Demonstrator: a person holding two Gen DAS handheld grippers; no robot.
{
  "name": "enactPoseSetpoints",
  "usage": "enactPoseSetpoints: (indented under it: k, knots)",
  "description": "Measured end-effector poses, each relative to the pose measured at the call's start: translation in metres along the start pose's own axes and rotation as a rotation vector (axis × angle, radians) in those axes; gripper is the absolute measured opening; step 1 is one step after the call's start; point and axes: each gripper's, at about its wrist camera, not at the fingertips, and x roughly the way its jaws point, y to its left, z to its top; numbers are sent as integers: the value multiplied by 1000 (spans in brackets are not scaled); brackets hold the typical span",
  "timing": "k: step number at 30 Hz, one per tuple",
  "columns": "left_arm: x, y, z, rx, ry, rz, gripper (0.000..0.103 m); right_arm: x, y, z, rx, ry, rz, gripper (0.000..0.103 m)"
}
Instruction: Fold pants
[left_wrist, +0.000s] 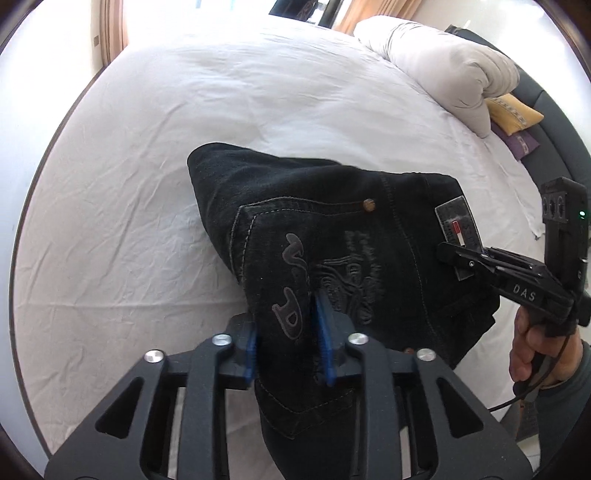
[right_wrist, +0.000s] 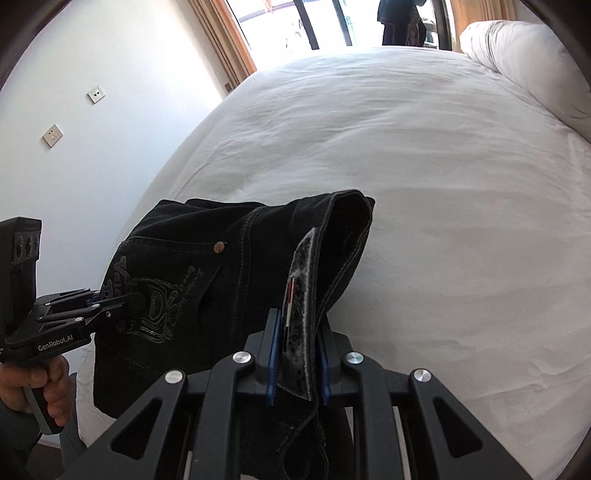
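Black jeans (left_wrist: 332, 229) with grey stitching and an embroidered back pocket hang bunched above the white bed (left_wrist: 147, 166). My left gripper (left_wrist: 290, 347) is shut on the pants at the back pocket, blue pads on both sides. My right gripper (right_wrist: 297, 363) is shut on the waistband at its grey label patch (right_wrist: 301, 295). In the left wrist view the right gripper (left_wrist: 448, 254) shows at the right, on the label. In the right wrist view the left gripper (right_wrist: 138, 301) shows at the left, on the pocket. The pants (right_wrist: 192, 280) are held between both grippers.
The white sheet (right_wrist: 443, 184) is wrinkled. A rolled white duvet (left_wrist: 443, 62) lies at the bed's head, with a yellow pillow (left_wrist: 513, 114) and a purple one (left_wrist: 524, 142) beside it. A wall with sockets (right_wrist: 96, 94) stands at the left; a window (right_wrist: 332, 22) is beyond the bed.
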Motion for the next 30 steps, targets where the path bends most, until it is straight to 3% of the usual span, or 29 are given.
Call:
enactPoseSetpoints:
  k: [3,5,10,13,18,21,26,30]
  knots:
    - [9,5,-5,-10,-11,16,56,12,-25,-11,75,5,31,33]
    - [15,11,-7,-33,-20,31,67,17,-30,-19,90,8,8,56]
    - [9,17,-19,-57,-50,51,71,7,-38,-30,135,-12,21,70]
    - [-10,19,-26,-81,-97,84,77,-11,-35,-38,149,-43,9,70]
    - [-67,13,-51,-59,-249,166,103,-64,-18,-55,145,-179,-39,75]
    - [-113,-5,-73,0,-359,215,103,-100,9,-66,90,-290,-99,81]
    - [-197,-50,-110,113,-611,329,103,-160,63,-87,-32,-510,-184,101]
    - [-256,-77,-145,122,-761,393,103,-203,96,-101,-70,-630,-220,103]
